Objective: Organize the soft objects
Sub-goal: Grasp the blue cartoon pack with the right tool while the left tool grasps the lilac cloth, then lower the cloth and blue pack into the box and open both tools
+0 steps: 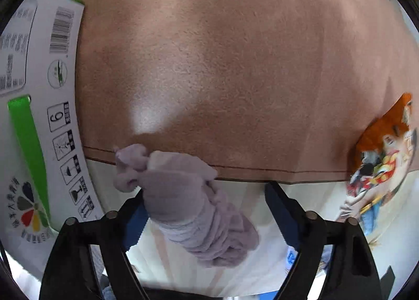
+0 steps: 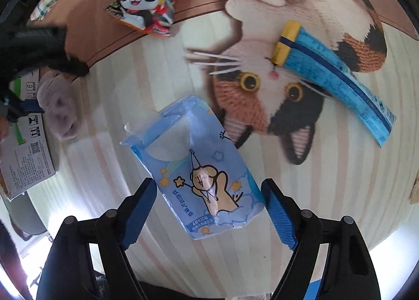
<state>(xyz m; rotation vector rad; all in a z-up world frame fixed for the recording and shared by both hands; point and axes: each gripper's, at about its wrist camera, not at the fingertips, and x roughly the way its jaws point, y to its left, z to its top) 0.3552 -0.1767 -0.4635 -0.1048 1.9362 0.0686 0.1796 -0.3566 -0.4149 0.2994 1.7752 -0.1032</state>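
Left gripper (image 1: 207, 211): we see the jaws spread wide, a lilac sock (image 1: 193, 203) lying between them; whether its left pad touches the sock we cannot tell.
Sock: bunched, across the seam where the brown border (image 1: 222, 64) meets the striped mat (image 1: 248, 234).
Box (image 1: 34, 116): white with green stripe, just left of the sock.
Right gripper (image 2: 209, 211): we note jaws wide, either side of a blue tissue pack (image 2: 199, 174), not clearly touching it.
Mat beyond: cat picture (image 2: 275, 90); long blue packet (image 2: 335, 82) lying on it; panda snack bag (image 2: 146, 4) farther off.
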